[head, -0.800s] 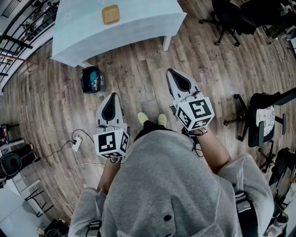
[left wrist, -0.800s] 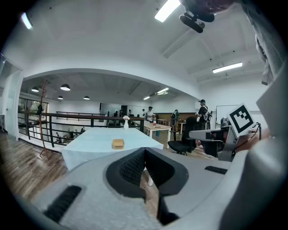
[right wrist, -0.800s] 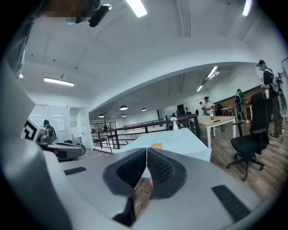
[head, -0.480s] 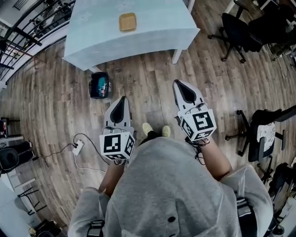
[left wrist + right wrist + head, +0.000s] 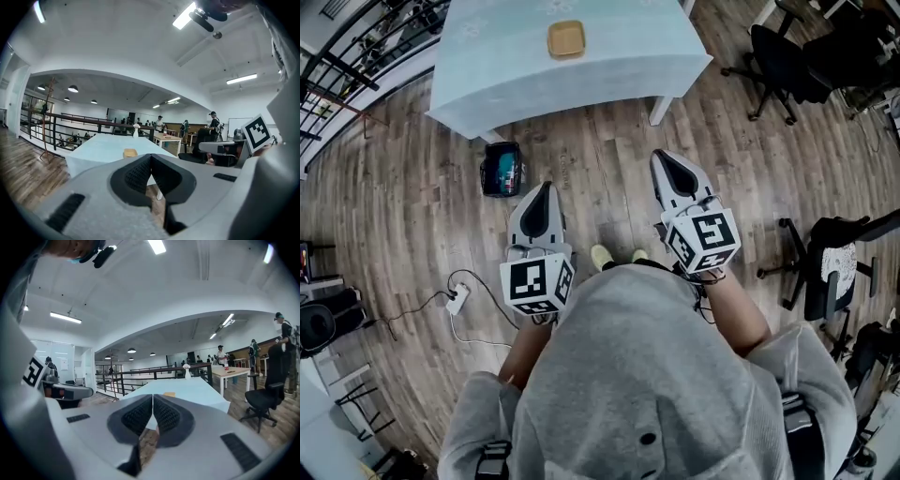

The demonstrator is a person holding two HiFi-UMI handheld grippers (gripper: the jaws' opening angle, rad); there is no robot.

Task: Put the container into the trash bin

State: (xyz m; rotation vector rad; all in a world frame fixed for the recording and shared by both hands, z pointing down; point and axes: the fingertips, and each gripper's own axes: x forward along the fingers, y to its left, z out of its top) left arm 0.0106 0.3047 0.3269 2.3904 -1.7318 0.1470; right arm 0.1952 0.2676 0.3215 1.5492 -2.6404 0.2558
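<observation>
A tan square container (image 5: 566, 39) lies on the pale blue table (image 5: 497, 75) ahead of me; it also shows in the left gripper view (image 5: 130, 153) and the right gripper view (image 5: 169, 393). A small black trash bin (image 5: 502, 170) with something teal inside stands on the wood floor by the table's near left corner. My left gripper (image 5: 542, 187) is held at waist height, shut and empty, pointing at the table, with the bin just ahead to its left. My right gripper (image 5: 662, 156) is beside it, also shut and empty. The jaws meet in both gripper views (image 5: 151, 157) (image 5: 153, 397).
Black office chairs (image 5: 769, 42) (image 5: 834, 253) stand to the right. A white power strip (image 5: 456, 298) with its cable lies on the floor at the left. A black railing (image 5: 347, 66) runs along the upper left. The person's shoes (image 5: 602, 255) show between the grippers.
The table, container and bin have shifted rightward and lower in the head view as the person faces them more squarely. Both grippers stay shut and side by side.
</observation>
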